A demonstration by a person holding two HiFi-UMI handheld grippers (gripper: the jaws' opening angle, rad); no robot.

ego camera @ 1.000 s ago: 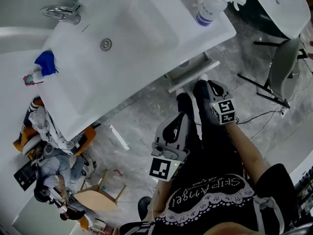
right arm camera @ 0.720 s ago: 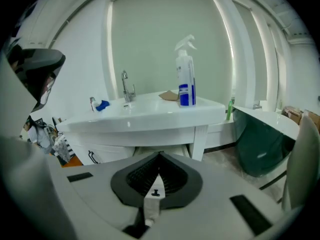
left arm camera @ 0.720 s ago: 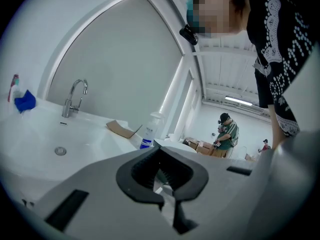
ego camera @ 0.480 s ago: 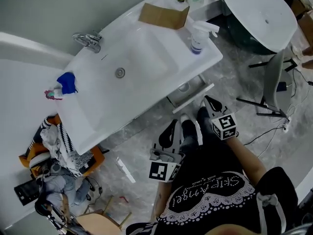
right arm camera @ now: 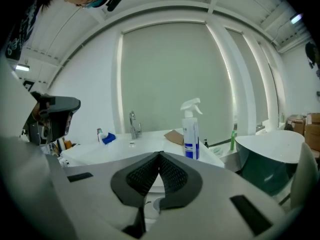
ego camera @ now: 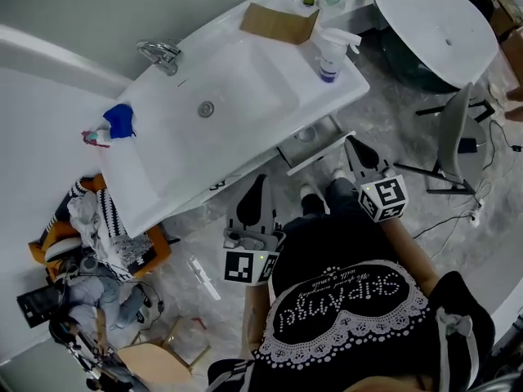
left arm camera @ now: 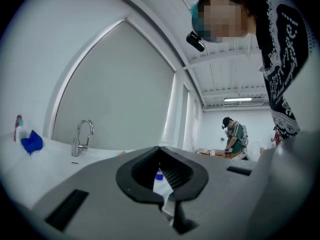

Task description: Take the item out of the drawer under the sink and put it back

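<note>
The ribbed black jaws of both grippers are pressed together on nothing. The left gripper points at the front edge of the glossy white sink. The right gripper sits just beside the flat-fronted drawer, which stands open under that sink. Inside it, just ahead of the right gripper's tips, lies a small round pale item. Beyond, on the smooth worktop, a translucent spray bottle stands near a flat cardboard sheet.
</note>
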